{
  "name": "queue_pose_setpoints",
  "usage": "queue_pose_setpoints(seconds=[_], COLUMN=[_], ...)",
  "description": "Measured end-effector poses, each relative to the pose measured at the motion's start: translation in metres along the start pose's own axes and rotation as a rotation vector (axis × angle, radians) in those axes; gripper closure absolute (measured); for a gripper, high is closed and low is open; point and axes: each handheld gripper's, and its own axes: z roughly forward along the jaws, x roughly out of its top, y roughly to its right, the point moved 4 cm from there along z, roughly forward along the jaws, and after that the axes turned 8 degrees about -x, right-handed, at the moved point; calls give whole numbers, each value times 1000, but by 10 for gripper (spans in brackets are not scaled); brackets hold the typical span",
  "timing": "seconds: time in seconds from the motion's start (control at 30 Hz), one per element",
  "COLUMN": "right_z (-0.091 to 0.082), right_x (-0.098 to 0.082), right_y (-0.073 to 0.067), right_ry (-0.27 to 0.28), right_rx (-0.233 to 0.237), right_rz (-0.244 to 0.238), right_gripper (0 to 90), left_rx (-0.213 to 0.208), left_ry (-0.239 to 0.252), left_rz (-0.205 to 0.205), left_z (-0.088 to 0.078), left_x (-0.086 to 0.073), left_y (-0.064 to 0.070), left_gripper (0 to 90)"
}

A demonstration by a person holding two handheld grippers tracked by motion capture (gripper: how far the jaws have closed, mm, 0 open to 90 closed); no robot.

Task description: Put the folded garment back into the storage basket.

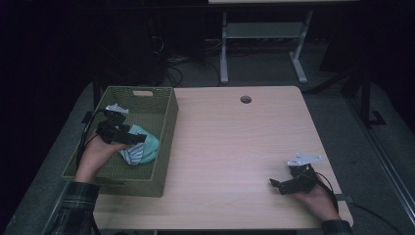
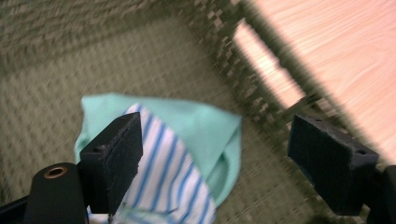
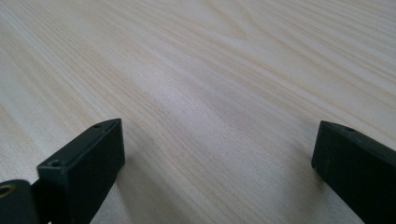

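A mint-green cloth with a blue-and-white striped part (image 1: pixel 147 148) lies crumpled in the green woven basket (image 1: pixel 169 128) at the table's left. My left gripper (image 1: pixel 138 138) hovers just above it, inside the basket, and is open. In the left gripper view the cloth (image 2: pixel 187 140) lies on the basket floor (image 2: pixel 93 60) below the wide-apart jaws of that gripper (image 2: pixel 217 123), and neither pad presses on it. My right gripper (image 1: pixel 275 185) rests low near the table's front right corner. It is open, with bare wood (image 3: pixel 210 56) between the jaws of the gripper (image 3: pixel 217 128).
The light wooden table (image 1: pixel 235 147) has a round cable hole (image 1: pixel 245 99) near its far edge. The basket's right wall (image 2: pixel 261 88) stands between the cloth and the tabletop. Behind the table are a white desk frame (image 1: pixel 224 54) and cables on the dark floor.
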Motion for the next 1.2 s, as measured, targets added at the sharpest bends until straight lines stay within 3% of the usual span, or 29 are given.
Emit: queue_pose_setpoints(seconds=[0.03,0.33,0.37,0.4,0.57,0.7,0.93,1.2], right_z=[0,0,0,0,0,0,0,0], right_x=[0,0,0,0,0,0,0,0], right_y=[0,0,0,0,0,0,0,0], right_ry=[0,0,0,1,1,2,2,2], right_rx=[0,0,0,0,1,1,1,3], right_rz=[0,1,0,0,0,-1,-2,-8], right_gripper=[23,23,23,23,23,23,23,23], left_rx=[0,-74,-74,-85,-111,-142,-181,-207], left_ry=[0,86,86,97,119,124,91,88], left_rz=[0,95,95,113,155,181,246,252], left_z=[0,1,1,4,14,26,59,90], left_x=[0,27,27,32,41,46,46,35], left_y=[0,46,46,56,78,98,135,156], left_gripper=[177,172,172,172,172,172,172,172])
